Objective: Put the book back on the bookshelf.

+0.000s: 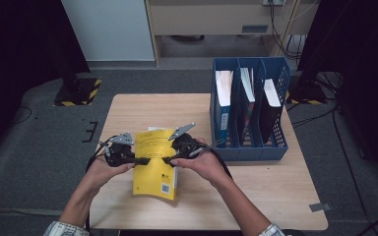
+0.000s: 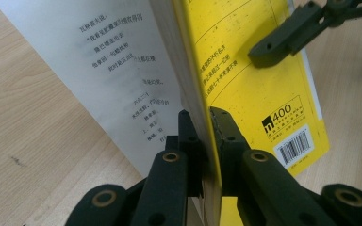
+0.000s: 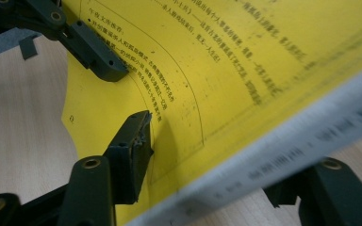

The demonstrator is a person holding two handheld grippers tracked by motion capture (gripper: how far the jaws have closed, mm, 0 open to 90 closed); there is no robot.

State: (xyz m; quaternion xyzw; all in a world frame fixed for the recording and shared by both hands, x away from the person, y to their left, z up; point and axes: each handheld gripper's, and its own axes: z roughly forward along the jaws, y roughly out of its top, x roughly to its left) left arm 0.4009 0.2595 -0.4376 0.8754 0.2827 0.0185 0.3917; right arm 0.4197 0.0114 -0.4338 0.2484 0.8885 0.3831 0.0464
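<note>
Fingers [image 2: 194, 136] of both grippers clamp the yellow book's [image 1: 155, 162] opposite edges, bare table [image 1: 275, 196] around.

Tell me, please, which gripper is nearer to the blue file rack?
Right. The right gripper grips the yellow book on the side toward the blue file rack; the left gripper grips its far side.

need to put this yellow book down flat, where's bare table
Bare wood lies at the table's far left, beyond the left gripper, and along the near right edge below the file rack. Crowded: the yellow book, the right gripper and the rack's front.
</note>
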